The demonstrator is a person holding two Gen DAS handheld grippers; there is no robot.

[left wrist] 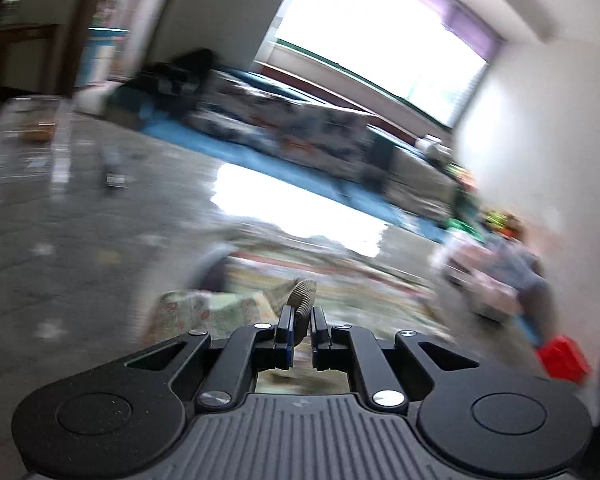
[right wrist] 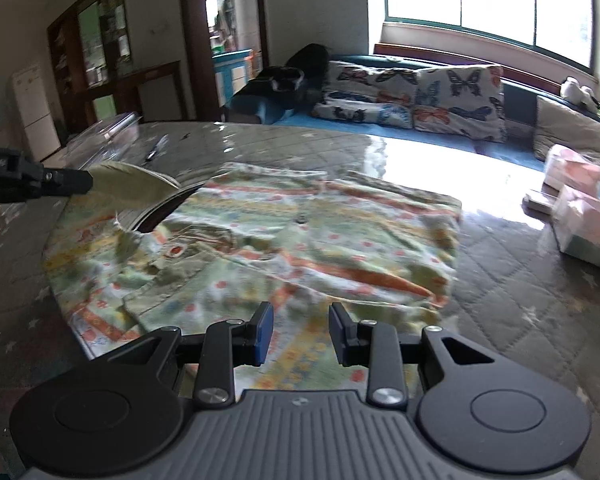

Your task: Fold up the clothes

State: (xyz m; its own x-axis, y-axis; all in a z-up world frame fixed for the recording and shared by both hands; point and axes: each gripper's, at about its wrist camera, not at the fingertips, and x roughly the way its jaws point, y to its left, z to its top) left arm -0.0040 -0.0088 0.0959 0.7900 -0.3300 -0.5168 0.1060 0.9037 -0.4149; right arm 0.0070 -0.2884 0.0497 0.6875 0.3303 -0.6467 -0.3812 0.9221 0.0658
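Note:
A pale green shirt [right wrist: 284,248] with orange stripes and small flowers lies spread on the grey quilted table [right wrist: 520,280]. My left gripper [left wrist: 300,320] is shut on the shirt's ribbed cuff [left wrist: 302,300]; in the right wrist view it [right wrist: 80,182] holds the lifted sleeve [right wrist: 136,188] above the shirt's left side. The left wrist view is blurred by motion. My right gripper [right wrist: 300,332] is open and empty, low over the shirt's near hem.
Pink and white boxes [right wrist: 580,208] stand at the table's right edge. A clear plastic container [right wrist: 108,136] sits at the far left. A blue sofa with butterfly cushions [right wrist: 420,96] lies behind the table under the window. A red object [left wrist: 564,360] shows at right.

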